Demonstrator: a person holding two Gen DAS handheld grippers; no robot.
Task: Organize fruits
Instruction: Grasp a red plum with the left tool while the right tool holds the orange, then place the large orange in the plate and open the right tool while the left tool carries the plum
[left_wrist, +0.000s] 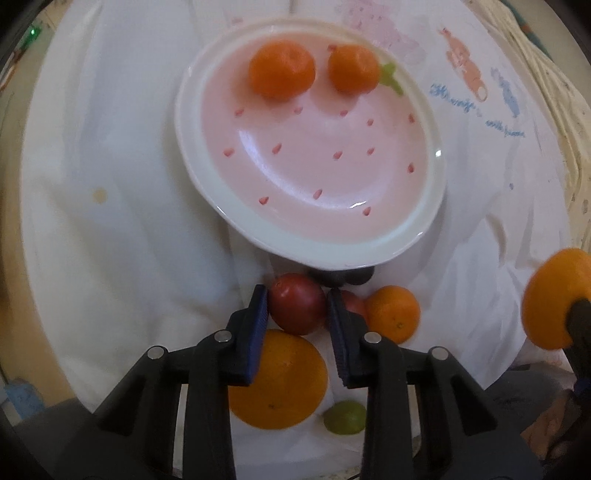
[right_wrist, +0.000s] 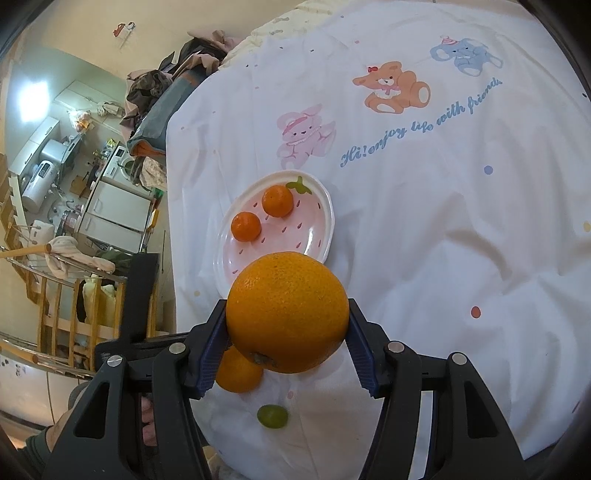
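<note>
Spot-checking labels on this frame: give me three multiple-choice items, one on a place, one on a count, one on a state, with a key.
1. Where does the green grape lie?
A. on the plate
B. on the cloth, nearer the camera than the plate
C. in the left gripper

2. How many small oranges are on the plate?
A. one
B. two
C. four

3. What is the right gripper doing?
A. gripping a big orange
B. hanging open with nothing in it
C. gripping a grape

Key:
1 B, it sits on the white cloth, off the plate.
2 B, two small oranges lie near its far rim.
3 A, its pads press both sides of the big orange.
</note>
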